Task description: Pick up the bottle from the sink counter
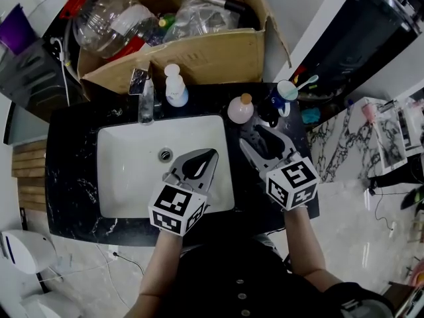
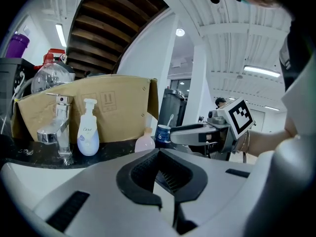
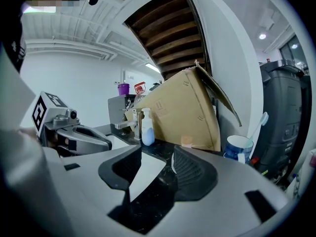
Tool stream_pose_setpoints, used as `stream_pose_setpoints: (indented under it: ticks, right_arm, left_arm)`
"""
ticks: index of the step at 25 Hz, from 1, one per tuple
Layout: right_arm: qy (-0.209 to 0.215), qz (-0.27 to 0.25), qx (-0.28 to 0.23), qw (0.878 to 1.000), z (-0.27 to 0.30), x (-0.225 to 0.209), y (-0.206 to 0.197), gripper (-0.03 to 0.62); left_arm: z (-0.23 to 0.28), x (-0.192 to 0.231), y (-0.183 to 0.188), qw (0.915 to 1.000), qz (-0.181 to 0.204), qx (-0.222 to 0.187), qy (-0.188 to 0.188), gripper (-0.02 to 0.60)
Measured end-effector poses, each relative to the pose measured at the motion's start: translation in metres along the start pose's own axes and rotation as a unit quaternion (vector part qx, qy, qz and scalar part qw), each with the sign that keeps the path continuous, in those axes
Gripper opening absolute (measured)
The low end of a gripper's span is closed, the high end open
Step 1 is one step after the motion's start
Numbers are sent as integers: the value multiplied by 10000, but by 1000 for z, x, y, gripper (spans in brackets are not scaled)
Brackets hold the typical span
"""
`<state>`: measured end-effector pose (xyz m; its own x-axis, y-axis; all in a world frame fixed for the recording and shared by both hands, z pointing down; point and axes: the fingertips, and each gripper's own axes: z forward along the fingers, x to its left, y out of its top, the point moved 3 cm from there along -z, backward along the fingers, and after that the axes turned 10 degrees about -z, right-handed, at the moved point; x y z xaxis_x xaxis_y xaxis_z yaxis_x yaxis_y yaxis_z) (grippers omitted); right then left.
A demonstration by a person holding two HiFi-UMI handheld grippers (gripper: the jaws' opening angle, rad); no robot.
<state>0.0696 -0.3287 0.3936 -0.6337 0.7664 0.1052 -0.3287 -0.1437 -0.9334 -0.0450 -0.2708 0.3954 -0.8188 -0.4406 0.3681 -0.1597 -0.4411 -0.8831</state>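
Note:
On the black counter (image 1: 73, 158) behind the white basin (image 1: 126, 171) stand two bottles. One is a white pump bottle (image 1: 175, 88) (image 2: 88, 132) (image 3: 146, 130) beside the faucet. The other is a round pink bottle (image 1: 240, 109) (image 2: 144, 142) with a tan cap (image 3: 186, 141). My right gripper (image 1: 255, 130) (image 3: 152, 154) hovers just short of the pink bottle, open with nothing between its jaws. Over the basin, my left gripper (image 1: 209, 154) (image 2: 159, 157) is shut and empty.
A chrome faucet (image 1: 146, 95) (image 2: 57, 130) stands at the basin's back edge. A blue cup with a toothbrush (image 1: 285, 95) (image 3: 238, 147) sits right of the pink bottle. An open cardboard box (image 1: 199, 55) of plastic bottles fills the wall side. The counter's right edge drops off near the cup.

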Motion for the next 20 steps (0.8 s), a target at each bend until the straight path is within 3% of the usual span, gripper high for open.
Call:
stream_pose_setpoints:
  ticks: [15, 20]
  right_arm:
    - [-340, 131, 541, 9979, 42, -32, -29, 256]
    - [-323, 148, 762, 9965, 56, -41, -39, 276]
  left_arm:
    - [33, 18, -17, 9987, -264, 284, -332, 17]
    - [46, 19, -15, 9984, -196, 265, -455, 17]
